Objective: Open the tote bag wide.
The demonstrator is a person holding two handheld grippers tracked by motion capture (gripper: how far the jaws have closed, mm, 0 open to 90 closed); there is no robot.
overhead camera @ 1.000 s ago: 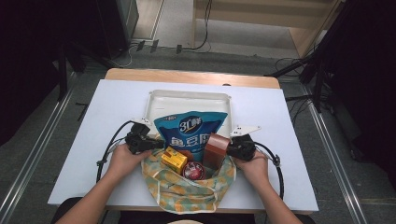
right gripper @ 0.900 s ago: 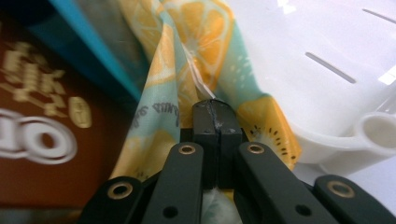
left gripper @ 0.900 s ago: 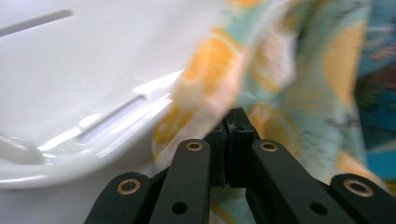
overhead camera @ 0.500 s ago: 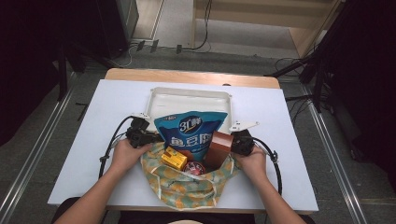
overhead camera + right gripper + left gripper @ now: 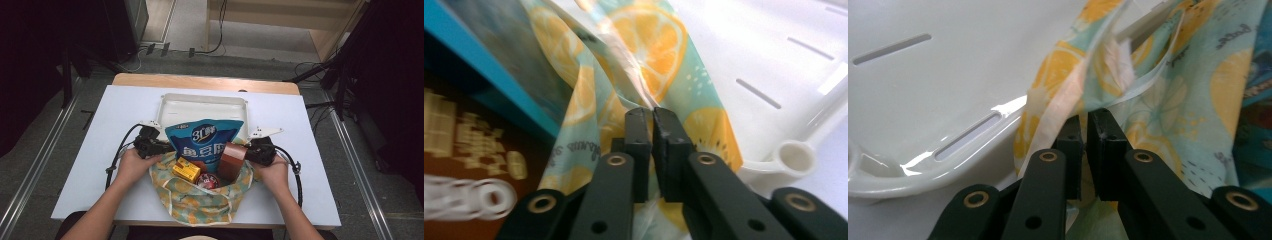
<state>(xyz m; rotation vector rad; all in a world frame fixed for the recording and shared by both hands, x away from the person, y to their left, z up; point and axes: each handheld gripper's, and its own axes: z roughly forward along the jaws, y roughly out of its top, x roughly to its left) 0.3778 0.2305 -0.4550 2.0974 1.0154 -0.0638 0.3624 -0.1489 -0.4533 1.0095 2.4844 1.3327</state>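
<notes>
A lemon-print cloth bag [image 5: 200, 197] lies open at the near edge of the white table [image 5: 75, 150], its mouth toward a white tray [image 5: 200, 106] that it touches. In the bag stand a blue snack pouch [image 5: 206, 142], leaning up over the tray's near rim, a brown packet [image 5: 232, 159] at its right, a yellow box [image 5: 186, 170] and a small round red tin [image 5: 206, 181]. The tray holds nothing else. Both forearms enter from the bottom of the high view; the left hand [image 5: 131, 167] and right hand [image 5: 272, 172] flank the bag, each carrying a gripper aimed inward at the bag's rim. The left gripper [image 5: 1084, 127] has its jaws nearly together with a narrow gap, a fold of the bag's edge [image 5: 1068, 95] lying at and between the tips; these jaws have just been opening. The right gripper [image 5: 653, 122] is likewise almost closed, the bag's hem [image 5: 644, 80] rising from between its tips, and its jaws have also just begun to part. Whether the pads press the cloth cannot be told. The gripper views show the slotted wall of the tray and, at right, its corner loop [image 5: 796, 157], details lost from above; the high view alone gives the bag's contents together.
</notes>
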